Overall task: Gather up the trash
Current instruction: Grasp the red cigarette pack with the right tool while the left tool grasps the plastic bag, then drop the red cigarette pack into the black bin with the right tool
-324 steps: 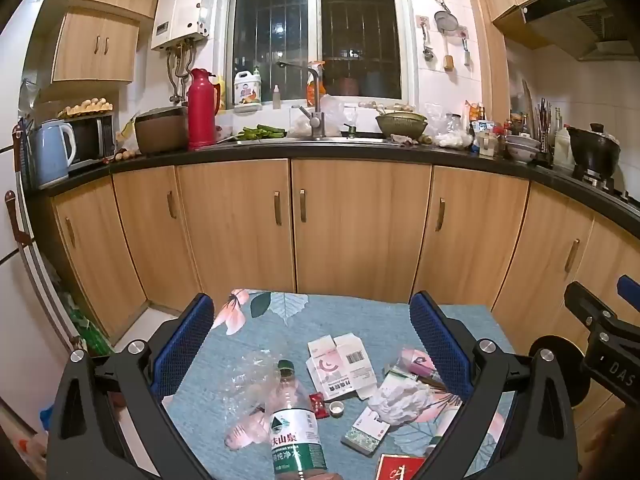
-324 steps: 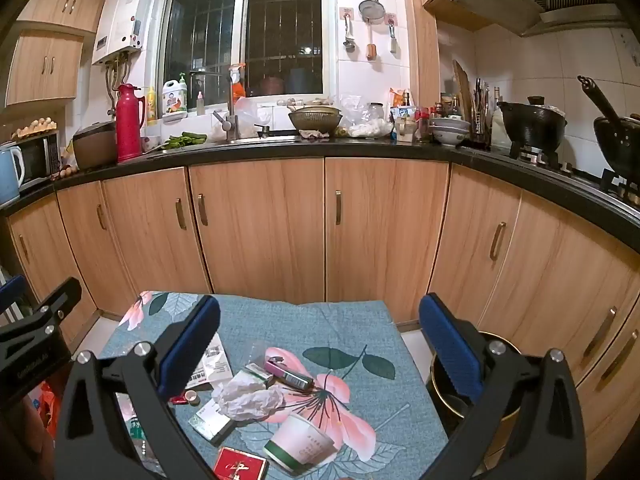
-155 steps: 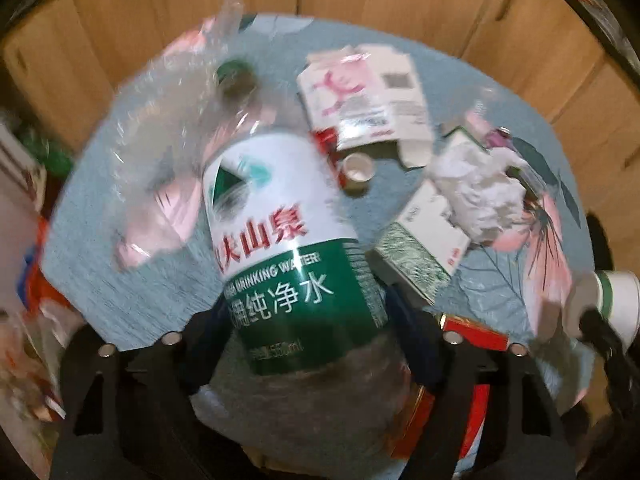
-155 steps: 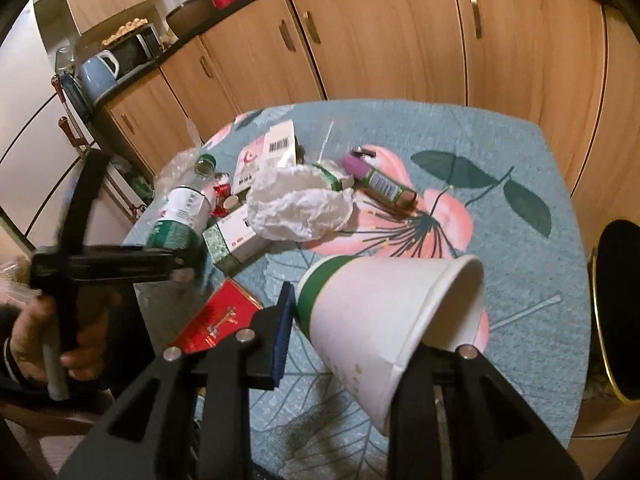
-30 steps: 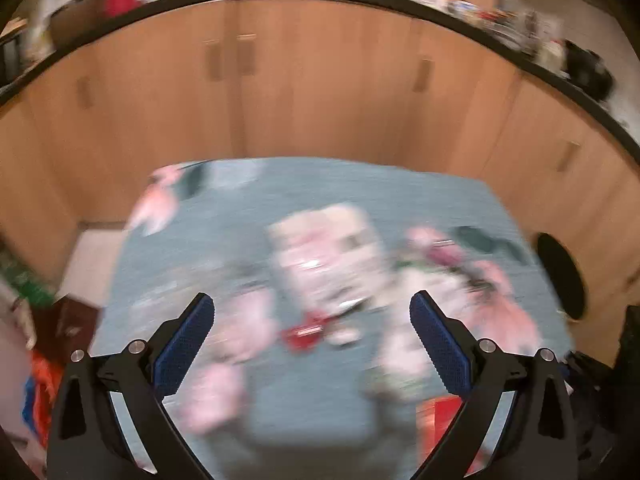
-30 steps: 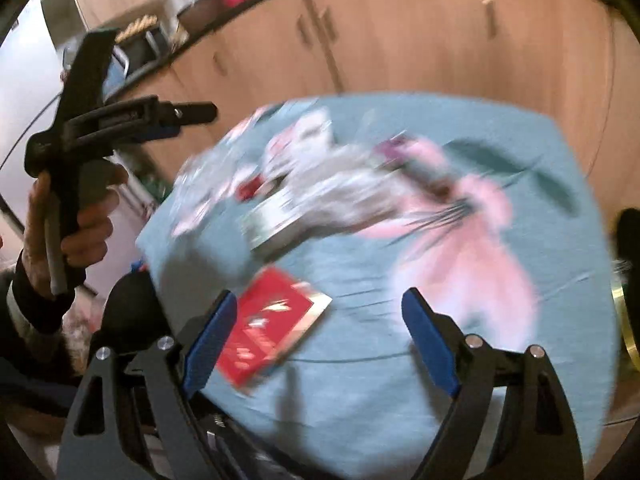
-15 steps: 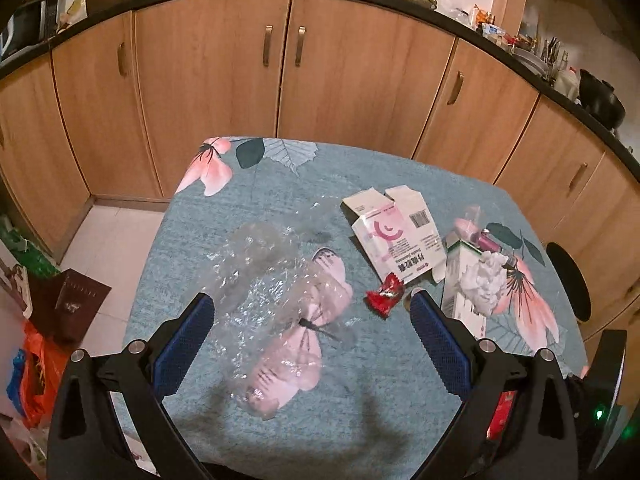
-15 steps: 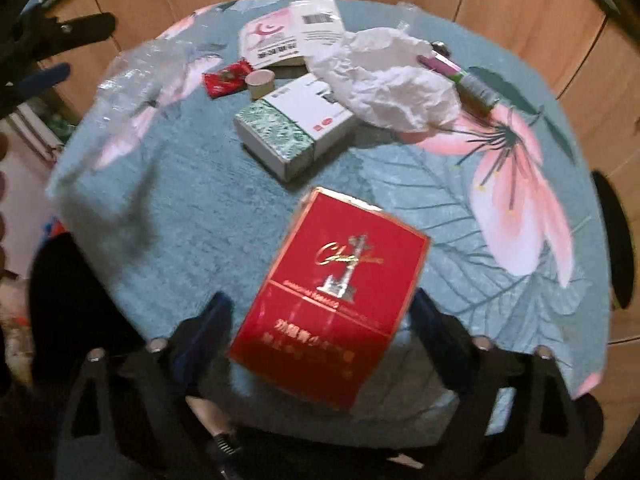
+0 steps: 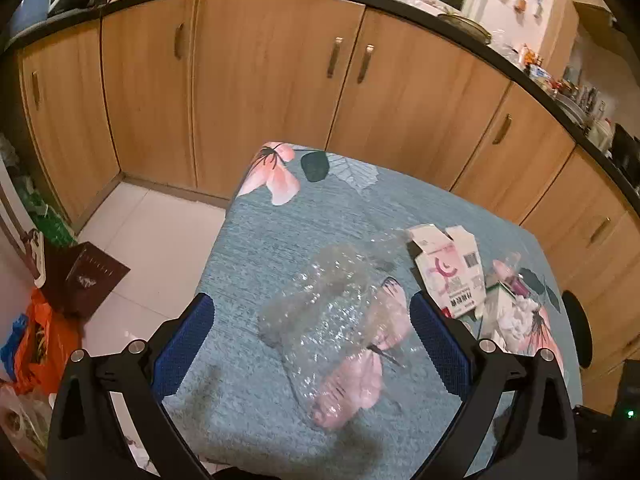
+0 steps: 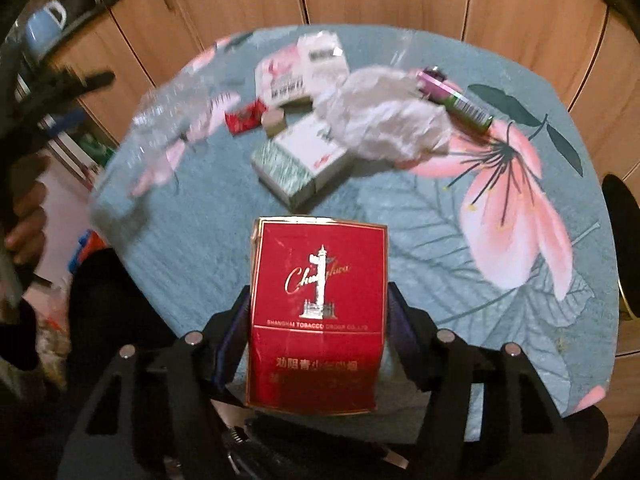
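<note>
My right gripper (image 10: 318,312) is shut on a red cigarette pack (image 10: 318,300), held above the near edge of the table. My left gripper (image 9: 312,336) is open and empty, hovering over a crumpled clear plastic wrap (image 9: 328,312), also in the right wrist view (image 10: 168,120). Other trash on the table: a flattened white and pink carton (image 9: 448,276) (image 10: 300,72), a green and white box (image 10: 304,164), crumpled white paper (image 10: 388,120), a red wrapper (image 10: 244,116), a small cap (image 10: 274,118) and a purple and green tube (image 10: 456,98).
The table wears a teal cloth with pink flowers (image 9: 280,232). Wooden kitchen cabinets (image 9: 272,80) stand behind it. An orange bag (image 9: 44,340) and a brown bag (image 9: 84,276) lie on the tiled floor at the left. A dark round stool (image 10: 622,216) stands at the right.
My right gripper has closed on the red cigarette pack and lifted it slightly. My left gripper has moved left and closer over the plastic wrap, still open.
</note>
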